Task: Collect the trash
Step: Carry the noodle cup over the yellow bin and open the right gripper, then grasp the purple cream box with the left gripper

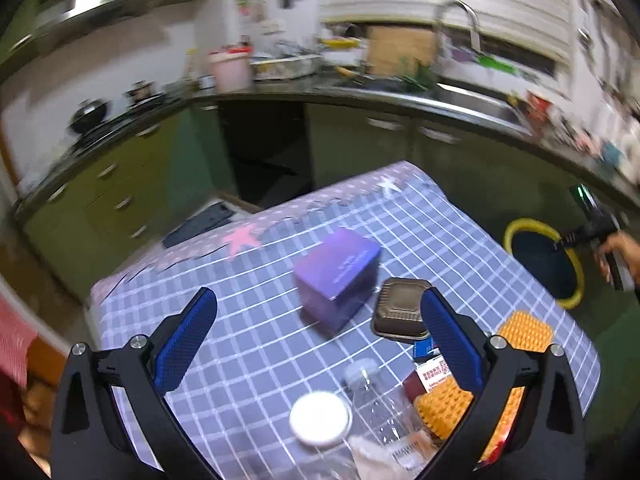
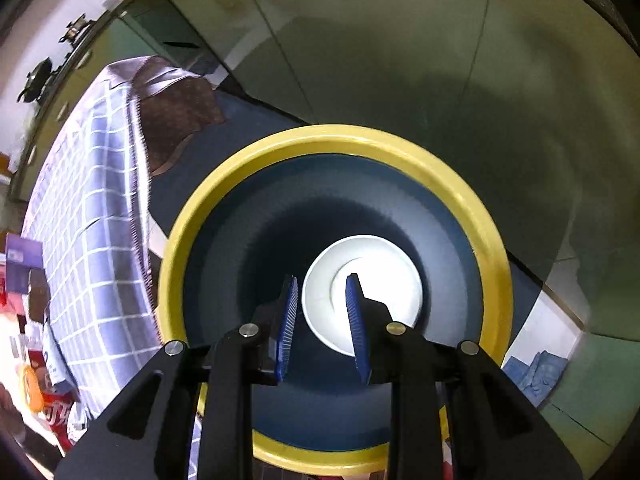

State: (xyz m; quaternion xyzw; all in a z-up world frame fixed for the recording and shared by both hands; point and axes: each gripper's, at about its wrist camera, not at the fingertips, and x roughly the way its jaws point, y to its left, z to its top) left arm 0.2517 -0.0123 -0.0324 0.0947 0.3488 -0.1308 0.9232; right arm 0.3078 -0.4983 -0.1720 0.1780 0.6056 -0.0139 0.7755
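Observation:
My left gripper (image 1: 318,300) is wide open and empty above the checked table (image 1: 460,232). Ahead of it lie a purple box (image 1: 338,278) and a dark foil tray (image 1: 400,312). Below it are a clear plastic bottle (image 1: 380,404), a white round lid (image 1: 320,418) and orange-patterned packets (image 1: 524,330). My right gripper (image 2: 322,282) is partly open and empty over the mouth of the yellow-rimmed dark bin (image 2: 460,184). A white paper bowl (image 2: 384,276) lies at the bin's bottom. The bin (image 1: 520,226) also shows in the left wrist view, on the floor right of the table.
Green kitchen cabinets (image 1: 120,192) and a counter with a sink (image 1: 472,100) run behind the table. The tablecloth (image 2: 92,208) hangs down to the left of the bin. A blue cloth (image 2: 532,376) lies on the floor at right. A red can (image 2: 58,412) stands at the table's near edge.

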